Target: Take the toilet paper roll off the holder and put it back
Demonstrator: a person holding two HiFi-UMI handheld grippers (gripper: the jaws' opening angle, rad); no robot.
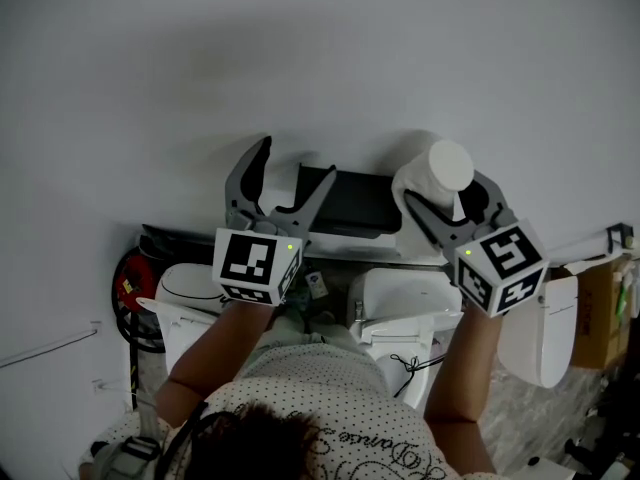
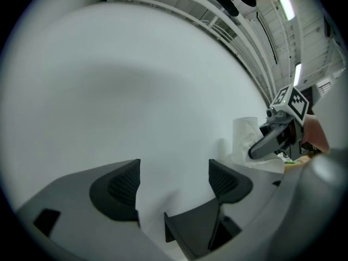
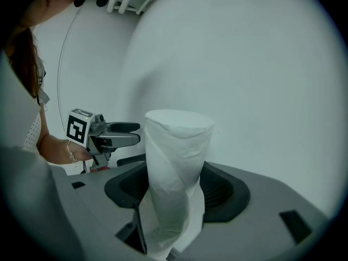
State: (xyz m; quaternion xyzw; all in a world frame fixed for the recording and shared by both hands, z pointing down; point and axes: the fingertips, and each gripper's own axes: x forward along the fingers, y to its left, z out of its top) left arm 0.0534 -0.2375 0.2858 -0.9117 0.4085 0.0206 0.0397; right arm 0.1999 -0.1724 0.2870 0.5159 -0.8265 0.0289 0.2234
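The left gripper (image 1: 296, 164) has its jaws apart and grasps nothing, facing the white wall (image 1: 300, 48). Just to the right of it is the dark holder (image 1: 352, 204). The right gripper (image 1: 447, 196) is clenched on the toilet paper roll (image 1: 440, 168), near the holder's right end.

The left gripper (image 1: 296, 166) and right gripper (image 1: 446, 194) each have a grey moulded body with two curved jaws, lined inside with dark ribbed pads (image 2: 122, 186). Each carries a white cube (image 1: 255, 265) with black square markers and a small green light. The person wears a white top (image 1: 330, 408) with dark dots and a thin bracelet (image 3: 70, 152).
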